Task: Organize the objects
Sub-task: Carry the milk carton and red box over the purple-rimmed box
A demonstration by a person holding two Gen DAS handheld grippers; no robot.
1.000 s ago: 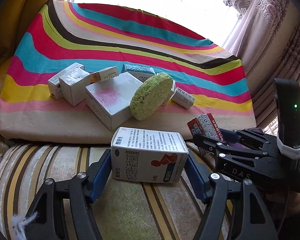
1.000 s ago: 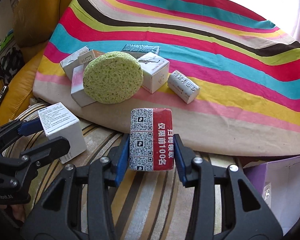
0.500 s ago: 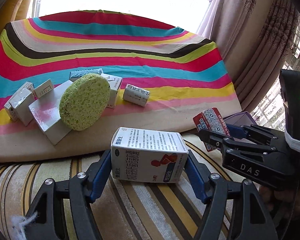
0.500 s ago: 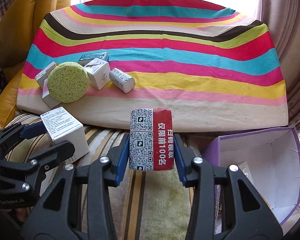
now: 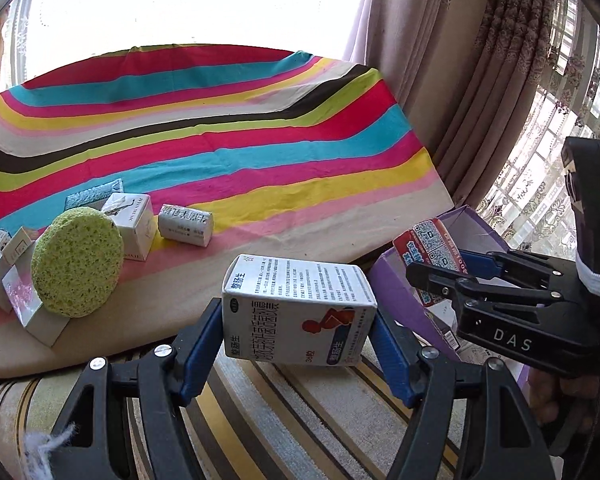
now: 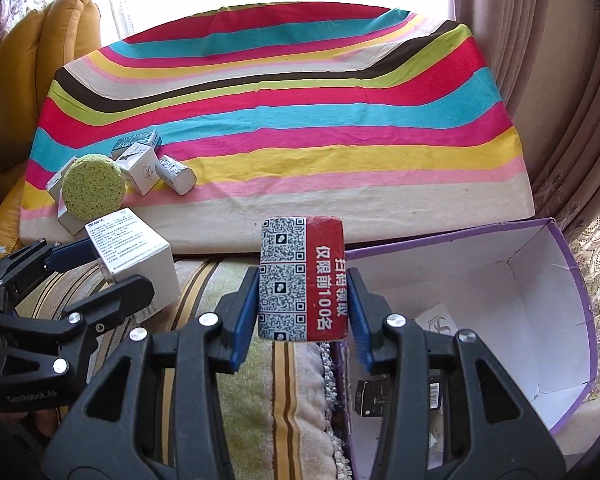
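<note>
Gripping a white medicine box in my left tongs, I am holding it above the striped cushion. My right tongs are clamping a red QR-code packet just beside the open purple box. A green sponge is leaning among small boxes on the rainbow cloth.

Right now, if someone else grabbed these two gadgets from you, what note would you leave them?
Left hand-held gripper: shut on the white printed medicine carton, held over the striped cushion.
Right hand-held gripper: shut on the red-and-white QR-code packet, beside the open purple cardboard box.
Done: a few small items already lie in the box.
Left: both held items probably go in the box; the green round sponge and small white boxes remain on the rainbow-striped cloth.
</note>
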